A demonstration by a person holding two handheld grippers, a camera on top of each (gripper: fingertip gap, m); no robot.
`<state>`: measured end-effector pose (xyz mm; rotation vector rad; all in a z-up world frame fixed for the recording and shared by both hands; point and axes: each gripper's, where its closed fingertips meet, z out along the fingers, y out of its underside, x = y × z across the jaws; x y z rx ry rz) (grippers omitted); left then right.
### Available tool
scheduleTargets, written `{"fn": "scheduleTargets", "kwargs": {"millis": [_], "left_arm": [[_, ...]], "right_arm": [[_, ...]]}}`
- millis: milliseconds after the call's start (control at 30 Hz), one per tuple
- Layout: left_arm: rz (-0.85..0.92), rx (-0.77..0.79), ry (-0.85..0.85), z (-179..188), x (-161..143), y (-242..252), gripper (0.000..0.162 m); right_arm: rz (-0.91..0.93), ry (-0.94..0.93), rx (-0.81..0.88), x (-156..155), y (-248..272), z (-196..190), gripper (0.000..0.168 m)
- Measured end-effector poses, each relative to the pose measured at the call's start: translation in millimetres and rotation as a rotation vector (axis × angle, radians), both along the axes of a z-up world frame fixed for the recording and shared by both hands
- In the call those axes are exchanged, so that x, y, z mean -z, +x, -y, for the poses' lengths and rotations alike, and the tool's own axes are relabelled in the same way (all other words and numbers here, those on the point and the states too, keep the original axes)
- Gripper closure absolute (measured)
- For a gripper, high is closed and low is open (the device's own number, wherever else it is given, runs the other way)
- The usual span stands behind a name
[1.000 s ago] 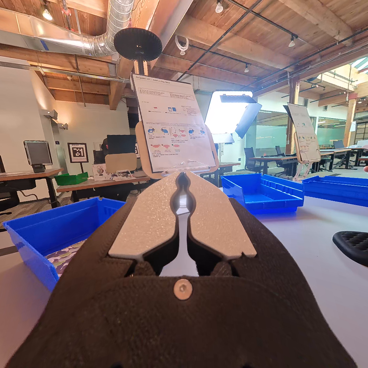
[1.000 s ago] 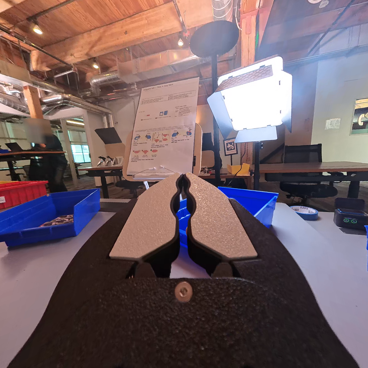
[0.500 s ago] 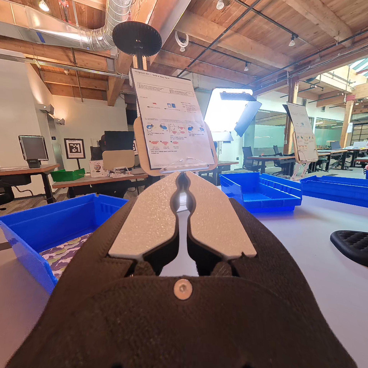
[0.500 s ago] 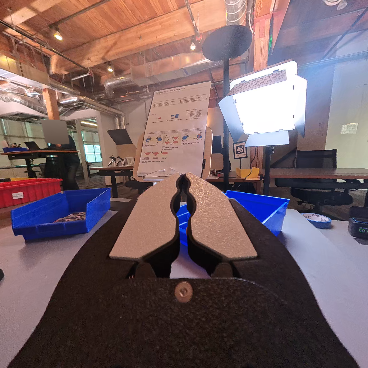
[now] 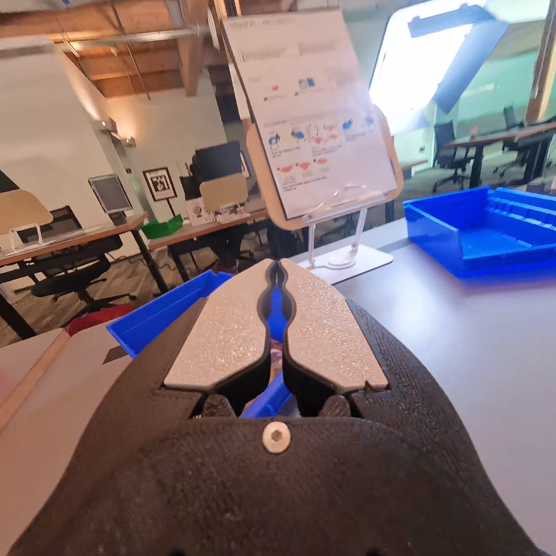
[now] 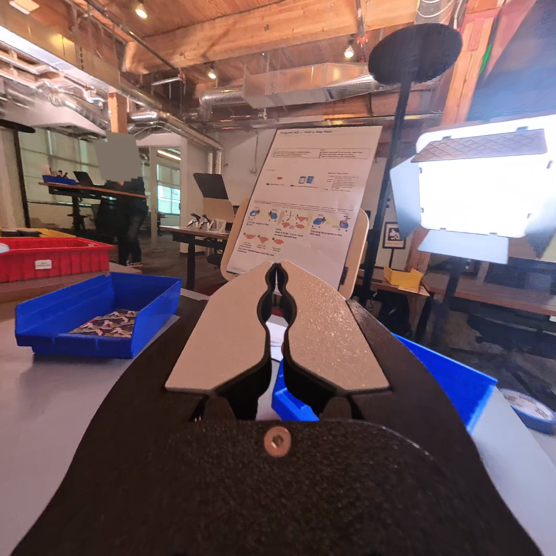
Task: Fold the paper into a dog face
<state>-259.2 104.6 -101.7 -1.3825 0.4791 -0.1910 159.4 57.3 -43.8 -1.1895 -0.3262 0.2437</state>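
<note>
A sheet of patterned paper [image 6: 108, 323] lies flat in a blue bin [image 6: 45, 313] at the left of the grey table. My left gripper [image 5: 276, 265] is shut and empty and hovers over this bin [image 5: 159, 313]. A sliver of the paper [image 5: 275, 352] shows through the gap between its fingers. My right gripper [image 6: 276, 266] is shut and empty. It is held above the near edge of a second blue bin [image 6: 451, 379], well to the right of the paper.
An instruction sheet on a stand [image 6: 307, 204] stands at the table's back, also in the left wrist view [image 5: 316, 120]. The second blue bin [image 5: 496, 234] sits to its right. A bright light panel [image 6: 481, 192], a red bin [image 6: 51, 258] and a tape roll [image 6: 532, 409] are around. The tips of one gripper are about 45 cm away from the tips of the other.
My left gripper has swung left and tipped down, from beside the paper bin to over it. My right gripper has drifted forward toward the stand. Both stay shut.
</note>
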Motion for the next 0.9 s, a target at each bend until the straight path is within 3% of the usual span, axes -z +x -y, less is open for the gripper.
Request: {"fn": "scheduleTargets", "kwargs": {"millis": [200,333,467,667,900], "left_arm": [[-0.156,-0.063,-0.140,-80.2,5.9,-11.6,0.160],[-0.293,-0.159,-0.351,-133.0,46.7,-25.6,0.126],[-0.423,-0.203,-0.622,-173.4,107.3,-31.2,0.114],[-0.470,-0.140,-1.136,-201.7,204.5,-44.1,0.109],[-0.427,-0.091,-1.296,-199.3,228.3,-47.6,0.098]], "right_arm": [[0.052,-0.100,-0.086,9.7,-38.3,-84.3,0.153],[0.036,-0.154,-0.064,50.6,-43.3,-119.6,0.143],[0.096,-0.203,-0.087,86.3,-55.3,-129.0,0.140],[0.154,-0.199,-0.133,98.1,-66.8,-122.1,0.140],[0.185,-0.227,-0.189,109.0,-74.7,-117.9,0.140]]}}
